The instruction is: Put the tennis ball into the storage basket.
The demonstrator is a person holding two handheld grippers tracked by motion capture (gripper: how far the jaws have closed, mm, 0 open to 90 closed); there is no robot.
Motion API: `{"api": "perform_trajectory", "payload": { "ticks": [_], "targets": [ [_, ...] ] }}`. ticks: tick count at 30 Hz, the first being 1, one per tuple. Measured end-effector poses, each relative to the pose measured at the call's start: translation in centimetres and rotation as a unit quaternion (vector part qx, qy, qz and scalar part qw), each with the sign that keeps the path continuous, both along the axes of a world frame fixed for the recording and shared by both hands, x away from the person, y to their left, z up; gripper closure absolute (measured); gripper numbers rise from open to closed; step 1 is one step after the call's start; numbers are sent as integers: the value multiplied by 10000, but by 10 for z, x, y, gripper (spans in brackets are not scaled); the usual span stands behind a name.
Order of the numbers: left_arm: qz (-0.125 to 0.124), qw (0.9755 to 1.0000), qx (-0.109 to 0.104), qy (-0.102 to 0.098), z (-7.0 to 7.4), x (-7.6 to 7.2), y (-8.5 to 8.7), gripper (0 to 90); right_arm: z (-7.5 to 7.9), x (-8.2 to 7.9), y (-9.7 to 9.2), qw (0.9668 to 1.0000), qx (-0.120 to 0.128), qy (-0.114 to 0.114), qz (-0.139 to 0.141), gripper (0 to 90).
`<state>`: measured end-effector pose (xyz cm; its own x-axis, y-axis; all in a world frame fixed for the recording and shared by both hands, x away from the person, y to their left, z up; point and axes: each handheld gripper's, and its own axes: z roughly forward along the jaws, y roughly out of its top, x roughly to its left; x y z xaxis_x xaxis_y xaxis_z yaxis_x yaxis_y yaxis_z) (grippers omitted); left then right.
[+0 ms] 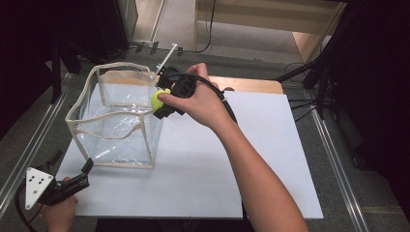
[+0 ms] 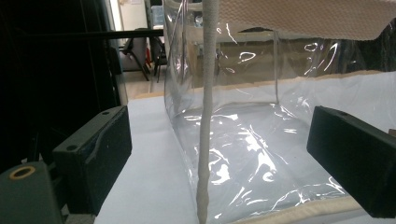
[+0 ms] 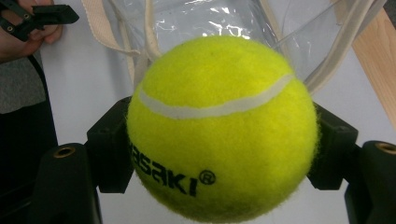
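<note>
Two tools work around a clear bag (image 1: 116, 121) standing on the white surface (image 1: 203, 164). The right tool (image 1: 162, 99), clamped on a yellow tennis ball (image 1: 158, 98), hovers at the bag's right rim. The left tool (image 1: 83, 175), jaws apart, waits near the bag's front corner. Likely next: carry the ball over the opening and release.

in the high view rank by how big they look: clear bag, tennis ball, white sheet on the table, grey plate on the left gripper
1. white sheet
2. clear bag
3. grey plate, though it sits nearer the camera, so its true size against the ball is unsure
4. tennis ball, partly hidden by the right gripper
</note>
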<state>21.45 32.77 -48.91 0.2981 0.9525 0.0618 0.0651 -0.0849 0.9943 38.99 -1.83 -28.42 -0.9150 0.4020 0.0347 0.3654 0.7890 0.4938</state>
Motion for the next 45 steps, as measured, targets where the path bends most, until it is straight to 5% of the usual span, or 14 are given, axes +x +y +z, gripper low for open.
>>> {"api": "perform_trajectory", "payload": {
  "ticks": [45],
  "targets": [
    [-18, 10000, -41, 31, 0, 0, 2, 69, 3, 26, 52, 9997, -183, 28, 157, 237]
  ]
}}
